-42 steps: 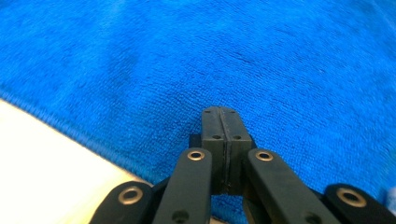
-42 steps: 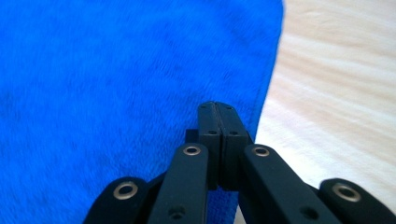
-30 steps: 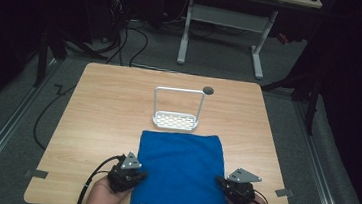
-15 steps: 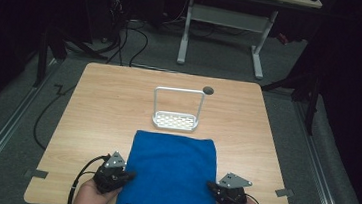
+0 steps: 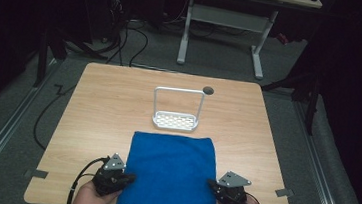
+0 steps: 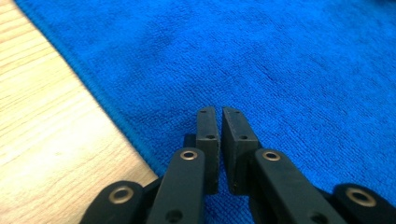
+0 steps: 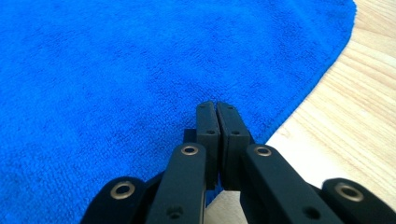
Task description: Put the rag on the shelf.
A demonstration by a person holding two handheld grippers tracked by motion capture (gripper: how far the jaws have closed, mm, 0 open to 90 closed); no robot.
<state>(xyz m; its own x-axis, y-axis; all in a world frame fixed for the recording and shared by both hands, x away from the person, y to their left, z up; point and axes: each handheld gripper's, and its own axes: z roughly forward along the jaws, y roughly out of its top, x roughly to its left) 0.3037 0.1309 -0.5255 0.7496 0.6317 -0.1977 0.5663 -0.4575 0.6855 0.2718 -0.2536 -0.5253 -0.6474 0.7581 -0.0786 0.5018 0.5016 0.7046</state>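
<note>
A blue towel [image 5: 169, 174] lies flat on the near half of the wooden table [image 5: 113, 105], and its near end with a white tag hangs over the front edge. My left gripper [image 5: 129, 177] lies at the towel's left edge. Its tips [image 6: 219, 112] rest over the cloth. Its jaws have just been opening and stand a narrow slit apart, with no cloth seen between them. My right gripper [image 5: 211, 184] lies at the towel's right edge, and its tips [image 7: 216, 106] are pressed together over the hem.
A small white perforated rack [image 5: 176, 117] with a tall wire handle stands just beyond the towel's far edge. A round cable hole [image 5: 208, 90] sits near the table's back edge. Bare wood lies left and right of the towel.
Both hands have shifted slightly left and toward the near table edge. The towel's near part has shifted left with them.
</note>
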